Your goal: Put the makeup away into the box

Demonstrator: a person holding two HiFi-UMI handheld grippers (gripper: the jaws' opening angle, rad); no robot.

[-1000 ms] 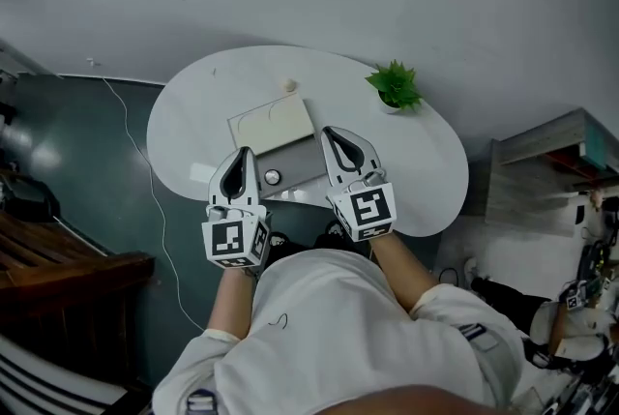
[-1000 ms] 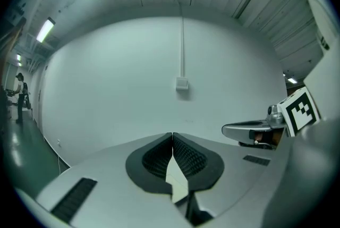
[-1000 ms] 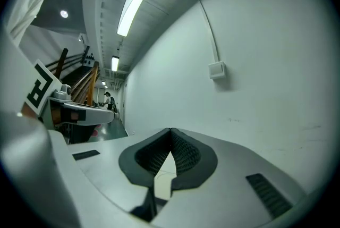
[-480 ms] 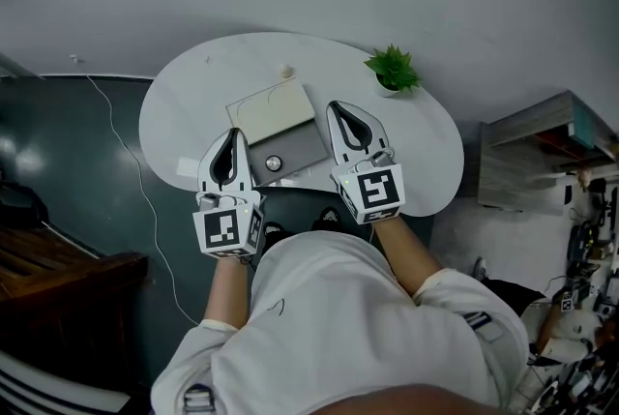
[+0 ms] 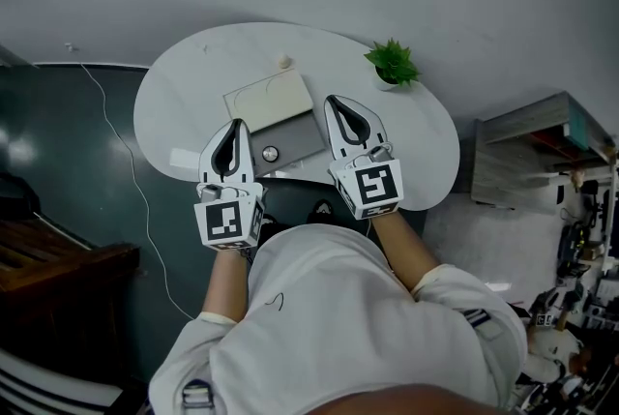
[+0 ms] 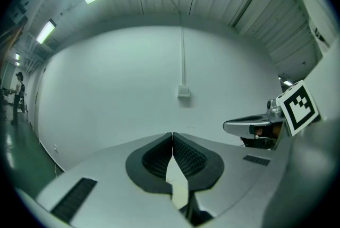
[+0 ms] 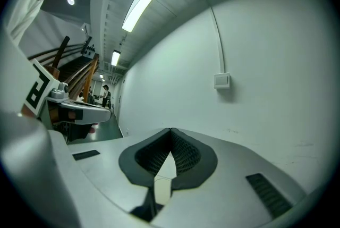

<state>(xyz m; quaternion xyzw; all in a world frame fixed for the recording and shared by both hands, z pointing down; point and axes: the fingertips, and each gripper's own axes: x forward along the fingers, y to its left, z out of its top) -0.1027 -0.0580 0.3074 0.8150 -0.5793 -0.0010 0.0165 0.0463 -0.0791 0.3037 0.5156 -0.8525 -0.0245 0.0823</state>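
In the head view a flat box [image 5: 290, 137] lies on the white oval table [image 5: 184, 94], its cream lid [image 5: 269, 100] folded open behind a grey inside. A small round makeup item [image 5: 270, 153] sits in the grey part. Farther back a tiny pale item [image 5: 285, 62] rests on the table. My left gripper [image 5: 235, 124] hovers over the box's near left corner and my right gripper [image 5: 331, 100] over its right edge. Both point level at the wall. The left gripper [image 6: 172, 134] and the right gripper [image 7: 171, 130] are shut with nothing between the pads.
A small green potted plant [image 5: 392, 65] stands at the table's back right. A flat white piece [image 5: 184, 159] lies near the front left edge. A wall socket plate [image 6: 183, 92] is on the wall ahead. Shelving [image 5: 527, 152] stands to the right of the table.
Both grippers have risen a little above the table and stayed shut. The head view has shifted slightly, so the table sits higher and more to the left.
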